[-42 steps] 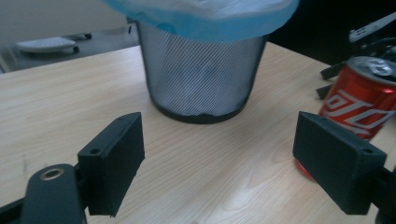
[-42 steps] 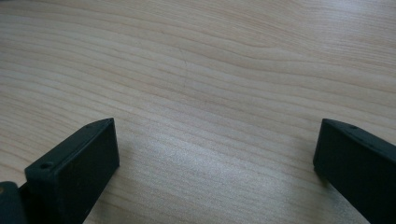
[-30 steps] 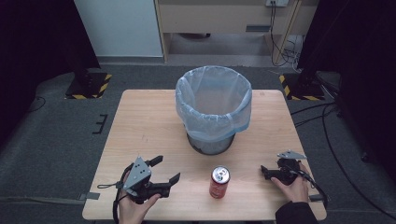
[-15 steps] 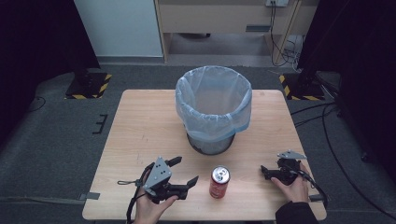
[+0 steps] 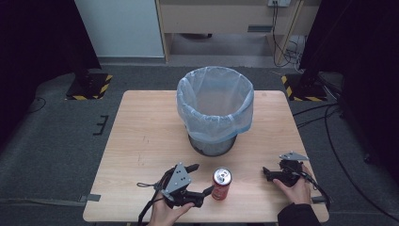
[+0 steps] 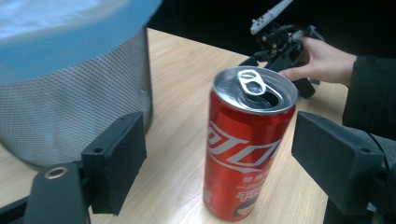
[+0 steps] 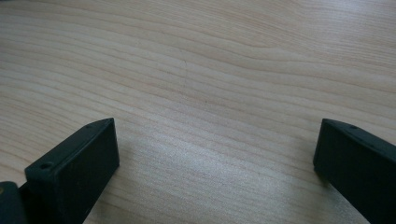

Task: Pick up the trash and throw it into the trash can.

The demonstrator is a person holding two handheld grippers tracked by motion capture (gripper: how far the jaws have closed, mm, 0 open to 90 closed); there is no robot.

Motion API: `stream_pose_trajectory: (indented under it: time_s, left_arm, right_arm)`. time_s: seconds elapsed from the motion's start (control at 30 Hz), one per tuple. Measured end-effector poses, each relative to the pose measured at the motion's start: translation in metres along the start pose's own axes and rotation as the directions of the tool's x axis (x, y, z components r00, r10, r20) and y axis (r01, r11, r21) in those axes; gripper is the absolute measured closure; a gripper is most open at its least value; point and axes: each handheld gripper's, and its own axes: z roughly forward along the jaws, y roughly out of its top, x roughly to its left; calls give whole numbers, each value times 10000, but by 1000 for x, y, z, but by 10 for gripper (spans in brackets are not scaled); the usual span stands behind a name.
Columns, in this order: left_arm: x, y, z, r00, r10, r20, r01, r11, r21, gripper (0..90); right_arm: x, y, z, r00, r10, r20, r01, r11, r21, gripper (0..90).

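Observation:
A red soda can (image 5: 221, 184) stands upright near the table's front edge, its top opened. In the left gripper view the can (image 6: 250, 144) sits between the two spread jaws, with a gap on each side. My left gripper (image 5: 202, 178) is open, just left of the can, with nothing held. My right gripper (image 5: 267, 173) rests in a hand at the front right, well apart from the can. In the right gripper view it (image 7: 215, 163) is open over bare wood. It also appears beyond the can as the far gripper (image 6: 280, 42).
A metal mesh bin (image 5: 214, 110) lined with a pale blue bag stands mid-table, just behind the can; its wall (image 6: 70, 98) is close to my left jaw. The wooden table (image 5: 141, 132) is bare on its left half. Striped floor bases (image 5: 89, 87) and cables (image 5: 329, 122) flank the table.
My left gripper has slid right along the front edge until its jaws reach either side of the can. The right gripper and the can have stayed put.

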Motion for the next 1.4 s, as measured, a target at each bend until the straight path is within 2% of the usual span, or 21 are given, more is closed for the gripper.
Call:
stream_pose_trajectory:
  time_s: [0.27, 0.67, 0.93, 1.13, 1.4]
  left_arm:
    - [-8, -3, 17, 9994, 185, 276, -195, 9992, 355, 179]
    - [-14, -6, 38, 9975, -5, 709, -33, 9986, 526, 181]
    - [-17, -7, 48, 9967, 104, 804, -153, 9981, 602, 206]
    - [-16, -7, 50, 9967, 294, 752, -341, 9975, 624, 322]
    - [-17, -6, 50, 9971, 434, 631, -469, 9974, 541, 335]
  right_arm:
    - [0, 0, 0, 10000, 0, 1, 0, 10000, -2, 4]
    - [0, 0, 0, 10000, 6, 5, -6, 10000, -5, 4]
    - [0, 0, 0, 10000, 6, 6, -6, 10000, -3, 4]
    - [0, 0, 0, 10000, 7, 5, -7, 10000, -4, 4]
    - [0, 0, 0, 10000, 8, 7, -8, 10000, -4, 4]
